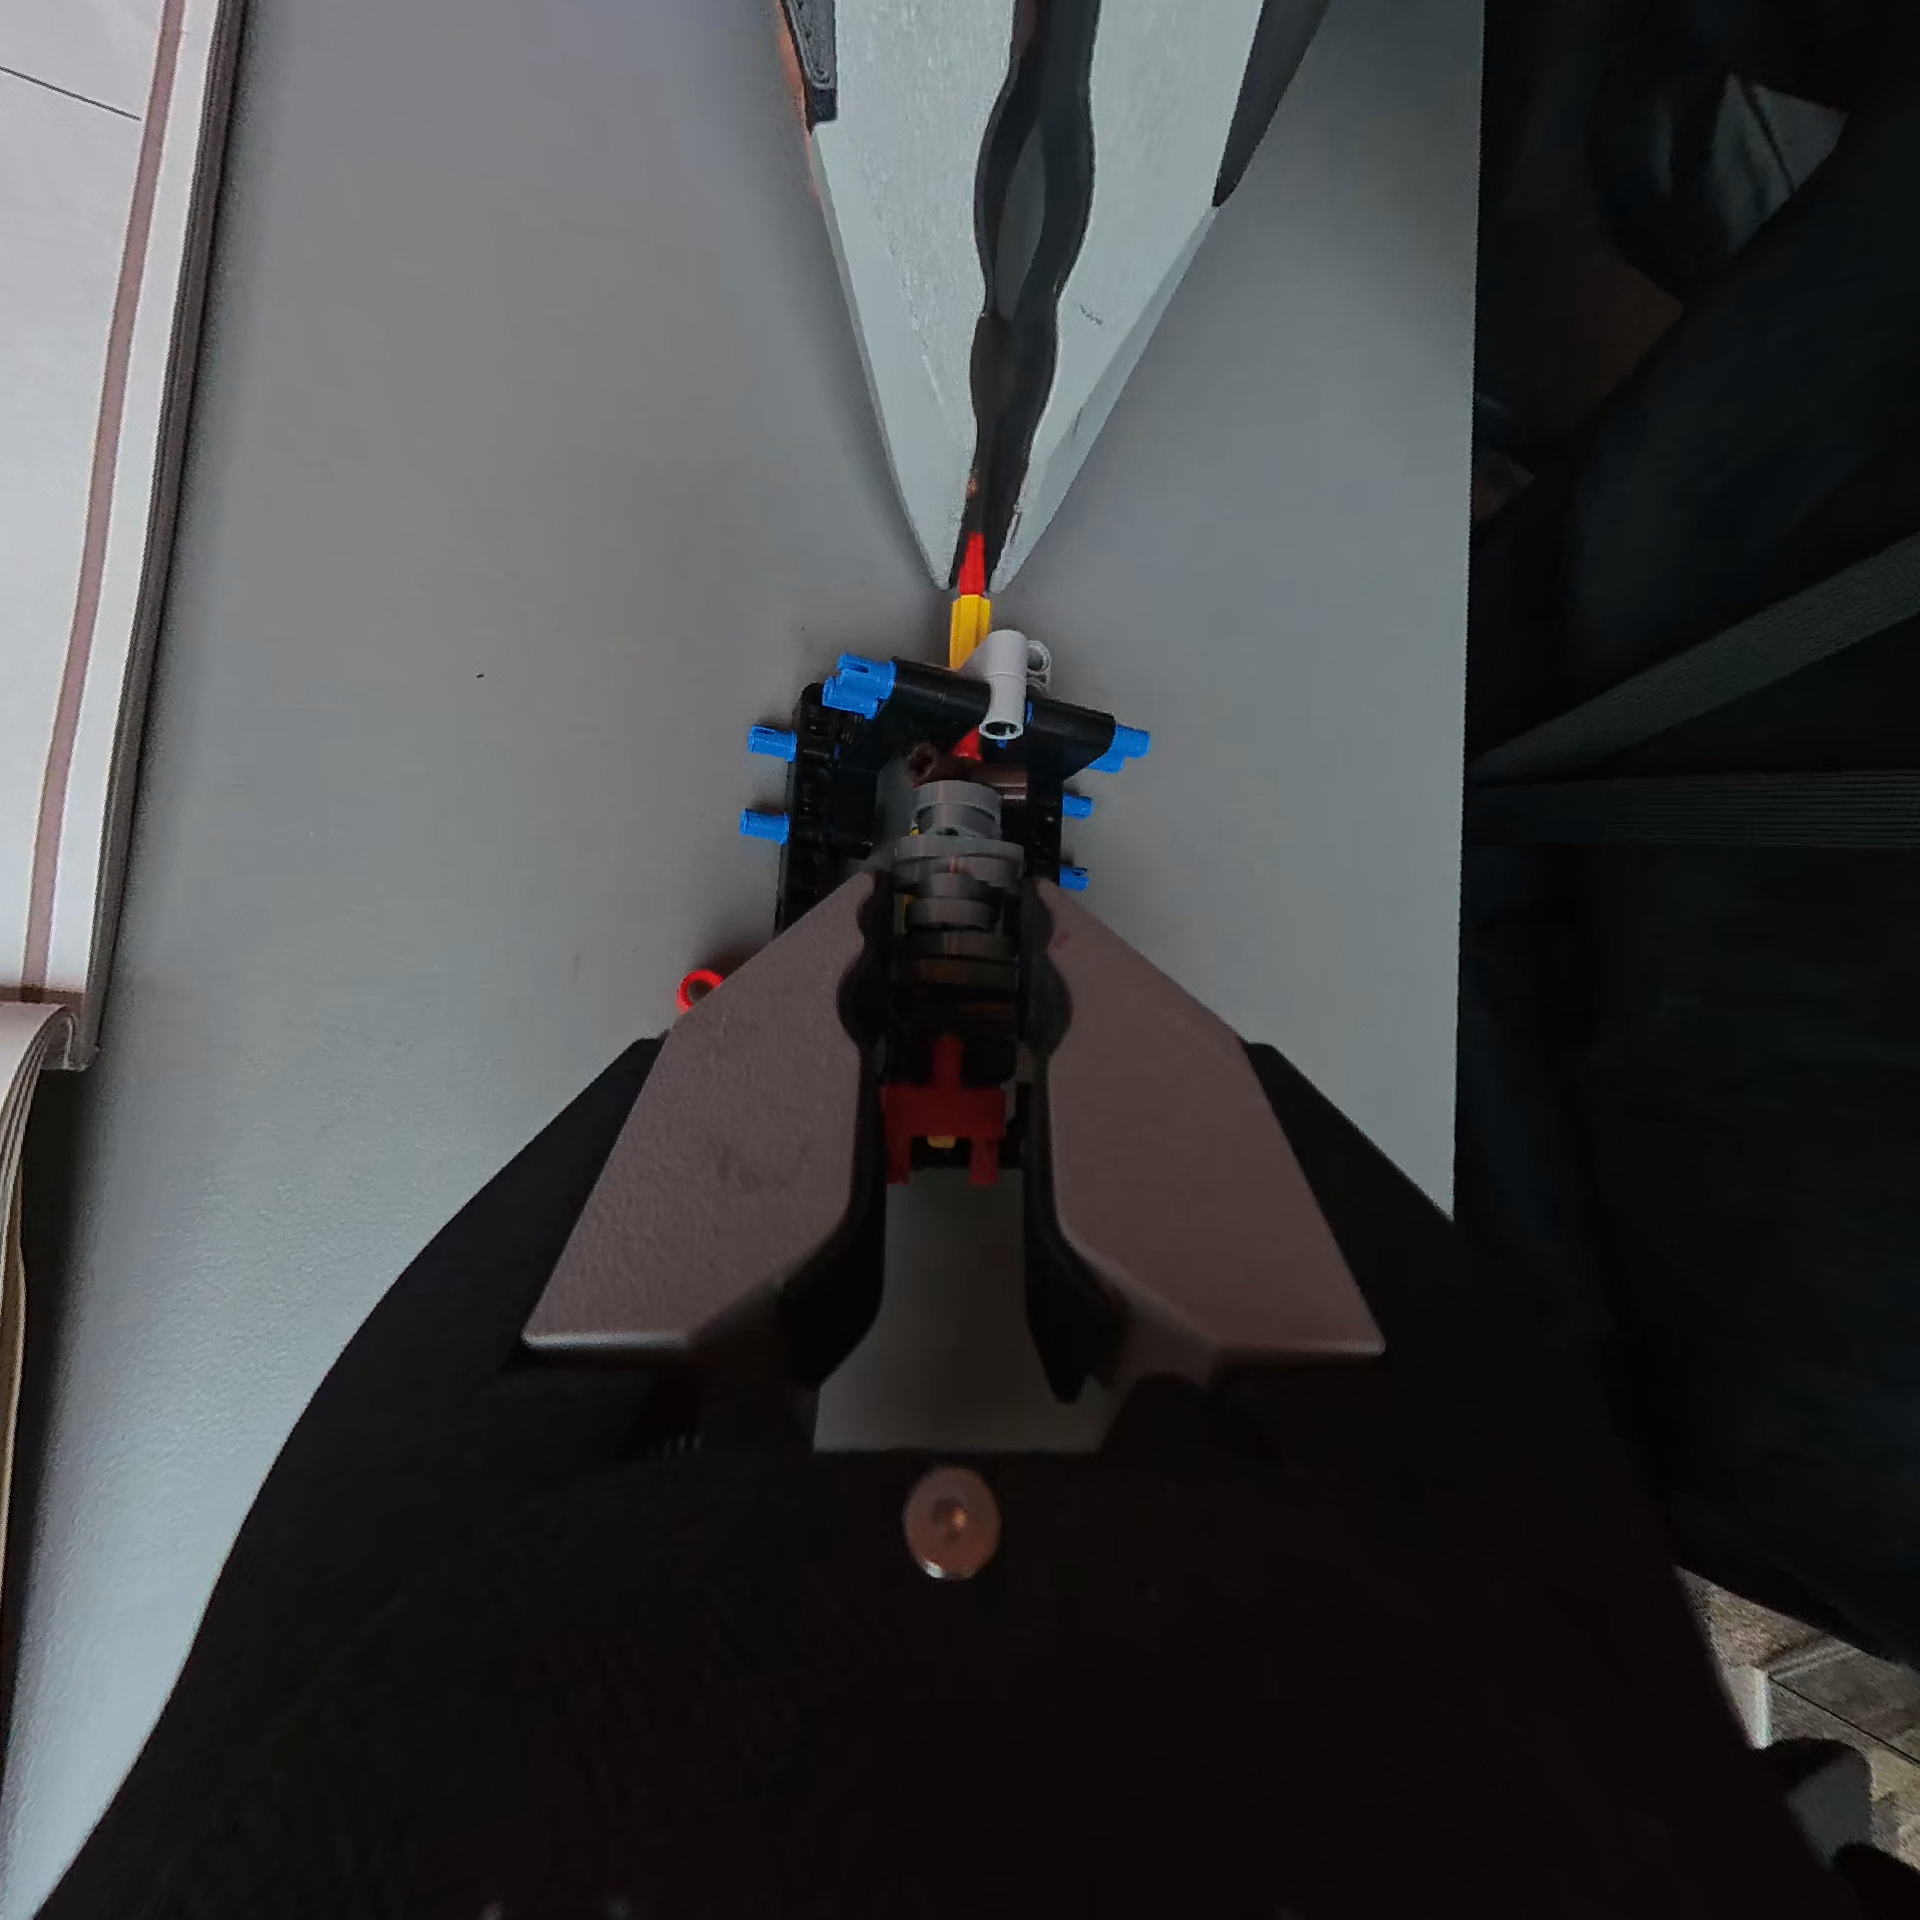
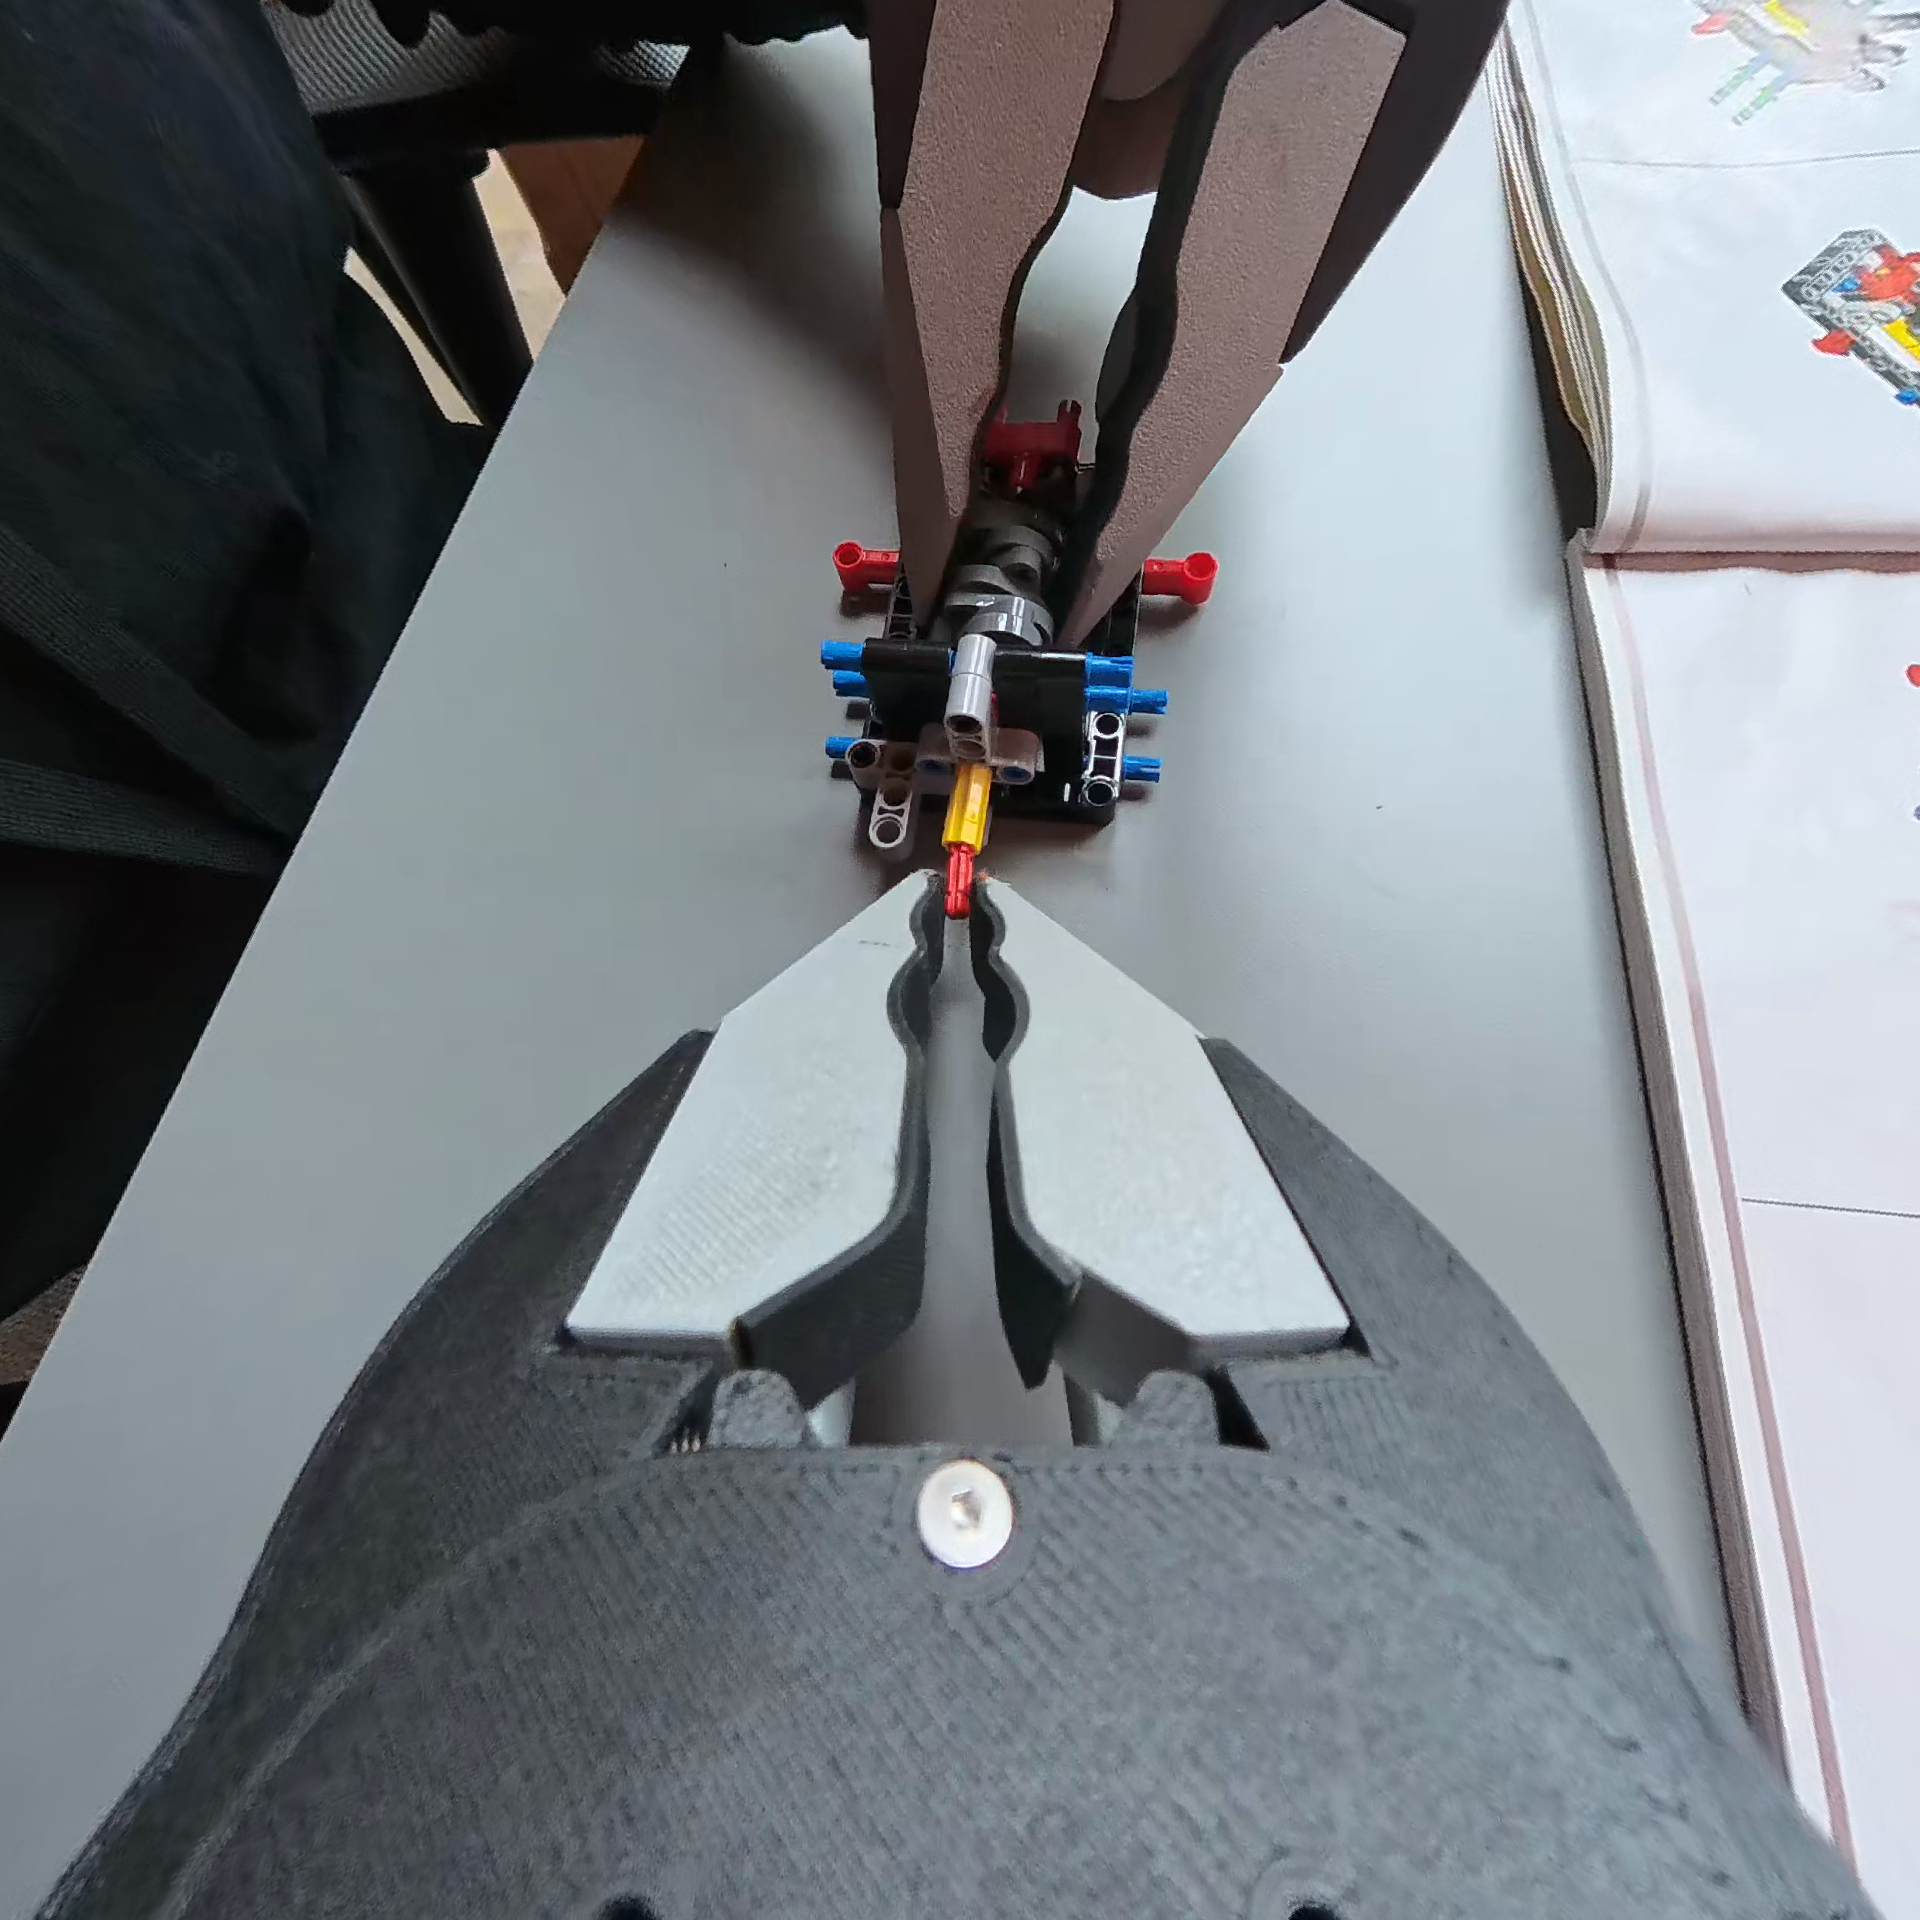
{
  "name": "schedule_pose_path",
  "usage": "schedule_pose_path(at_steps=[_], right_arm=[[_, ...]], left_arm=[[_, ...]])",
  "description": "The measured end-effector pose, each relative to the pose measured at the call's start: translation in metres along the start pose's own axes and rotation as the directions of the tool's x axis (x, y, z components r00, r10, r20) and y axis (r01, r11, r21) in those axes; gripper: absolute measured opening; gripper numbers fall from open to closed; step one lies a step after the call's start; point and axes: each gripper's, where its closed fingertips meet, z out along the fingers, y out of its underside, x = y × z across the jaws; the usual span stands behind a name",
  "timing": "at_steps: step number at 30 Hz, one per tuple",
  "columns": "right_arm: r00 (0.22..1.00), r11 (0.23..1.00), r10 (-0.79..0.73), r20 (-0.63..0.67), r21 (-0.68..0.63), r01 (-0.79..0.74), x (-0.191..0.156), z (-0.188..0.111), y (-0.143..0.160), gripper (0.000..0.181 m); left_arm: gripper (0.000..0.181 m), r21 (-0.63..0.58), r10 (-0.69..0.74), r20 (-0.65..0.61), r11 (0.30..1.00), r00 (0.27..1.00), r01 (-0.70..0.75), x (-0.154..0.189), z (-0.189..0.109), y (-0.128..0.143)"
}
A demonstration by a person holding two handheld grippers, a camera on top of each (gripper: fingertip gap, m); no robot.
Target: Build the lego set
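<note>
The left gripper (image 1: pixel 951 894) clamps the model (image 2: pixel 987 717) on the table (image 2: pixel 623 727). Opposite, the right gripper (image 2: pixel 961 883) pinches a red pin (image 2: pixel 961 881) at the model's yellow piece (image 2: pixel 968 810). A booklet (image 2: pixel 1766 416) lies alongside.

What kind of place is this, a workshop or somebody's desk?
Probably a desk or hobby table: a plain grey tabletop, an open instruction booklet beside it, and a half-built lego model held between two handheld grippers.

Bare table (image 2: pixel 644 582) flanks the lego model (image 2: pixel 997 717); open booklet (image 2: pixel 1766 727) borders one side.

Wrist views face oppositely; share close lego model (image 1: pixel 940 821).
</note>
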Motion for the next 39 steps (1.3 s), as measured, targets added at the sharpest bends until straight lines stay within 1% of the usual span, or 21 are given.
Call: schedule_pose_path(at_steps=[5,8,11,13,15,24,30,32,34,37,38,39], right_arm=[[0.998,0.999,-0.031,-0.054,-0.024,0.030,0.0008,0.0016,0.0025,0.000],[0.987,0.994,-0.106,-0.124,-0.038,0.102,0.0019,0.0030,0.0023,0.000],[0.972,0.985,-0.169,-0.165,-0.052,0.162,0.0023,0.0025,0.0013,0.000],[0.953,0.975,-0.221,-0.206,-0.084,0.208,0.0031,0.0024,0.0012,0.000],[0.945,0.969,-0.239,-0.223,-0.113,0.218,0.0035,0.0026,0.0014,0.000],[0.954,0.960,-0.236,-0.186,-0.200,0.198,0.0050,0.0020,0.0020,0.000],[0.949,0.950,-0.264,-0.174,-0.219,0.224,0.0024,0.0055,-0.0003,0.000],[0.955,0.955,-0.247,-0.163,-0.205,0.212,0.0034,0.0056,-0.0002,0.000],[0.969,0.970,-0.209,-0.135,-0.154,0.187,0.0024,0.0052,0.0000,0.000],[0.972,0.979,-0.196,-0.128,-0.085,0.186,0.0018,0.0047,0.0005,0.001],[0.974,0.980,-0.189,-0.121,-0.083,0.180,0.0011,0.0035,0.0026,0.002],[0.975,0.980,-0.188,-0.115,-0.087,0.179,0.0005,0.0025,0.0057,0.009]], left_arm=[[0.022,0.021,-0.005,0.008,1.000,1.000,0.004,0.0001,0.0003,-0.0002],[0.021,0.031,-0.010,0.003,0.999,1.000,0.010,0.0003,0.0003,0.0001],[0.021,0.019,-0.012,-0.002,1.000,1.000,0.012,0.0003,0.0002,0.0005],[0.021,0.016,-0.013,-0.002,1.000,1.000,0.013,0.0003,0.0002,0.0002],[0.021,0.012,-0.015,0.000,1.000,1.000,0.015,0.0002,0.0003,0.0003],[0.021,-0.015,-0.027,0.006,1.000,1.000,0.027,-0.0005,0.0013,-0.0010],[0.021,-0.032,-0.031,0.006,0.999,1.000,0.031,0.0001,0.0019,-0.0010],[0.021,-0.030,-0.026,0.009,0.999,1.000,0.026,-0.0007,0.0015,-0.0010],[0.021,-0.029,-0.012,0.014,0.999,1.000,0.013,-0.0005,0.0011,-0.0006],[0.022,-0.033,0.028,0.018,0.999,0.999,-0.027,-0.0011,0.0008,-0.0006],[0.022,-0.034,0.023,0.005,0.999,1.000,-0.022,-0.0011,0.0010,-0.0011],[0.022,-0.031,0.024,-0.002,0.999,1.000,-0.024,-0.0015,0.0013,-0.0017]])
